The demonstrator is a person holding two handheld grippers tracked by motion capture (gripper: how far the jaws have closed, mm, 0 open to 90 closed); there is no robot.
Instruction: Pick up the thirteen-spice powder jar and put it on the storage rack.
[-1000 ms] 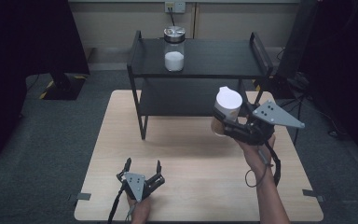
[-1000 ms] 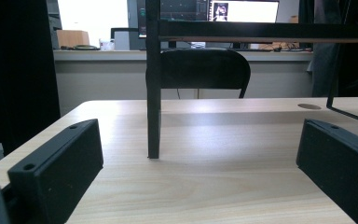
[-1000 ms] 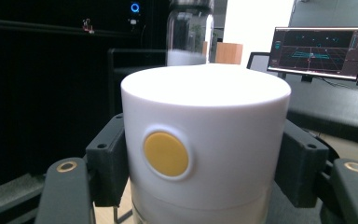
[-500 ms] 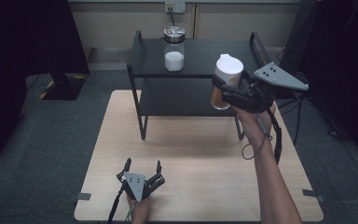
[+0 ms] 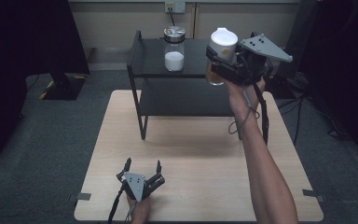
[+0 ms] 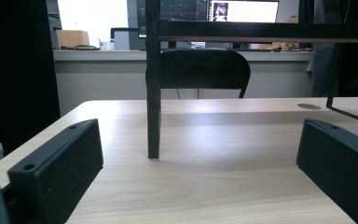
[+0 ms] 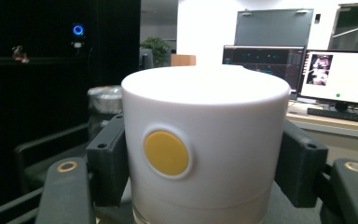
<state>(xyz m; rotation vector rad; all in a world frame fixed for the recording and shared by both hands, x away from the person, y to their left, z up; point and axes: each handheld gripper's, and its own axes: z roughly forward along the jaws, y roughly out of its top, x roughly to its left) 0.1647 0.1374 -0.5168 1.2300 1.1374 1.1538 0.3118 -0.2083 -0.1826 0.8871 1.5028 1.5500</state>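
Lifting: your right gripper (image 5: 220,63) has carried the white-lidded jar (image 5: 223,46) up from over the table (image 5: 279,154) to the height of the black shelf's (image 5: 149,65) top deck.
Meaning: by my reading, the jar is headed for a spot on that deck, beside the glass jar of white powder (image 5: 174,54); it is not yet set down.
Change from earlier frames: the jar was lower and nearer you; now it hangs at the shelf's right end.
Right claw: clamped on the jar's sides just below the lid, as the right gripper view confirms (image 7: 200,140).
Left claw: your left gripper (image 5: 142,168) rests on the near table edge, unmoved, jaws wide apart and empty.
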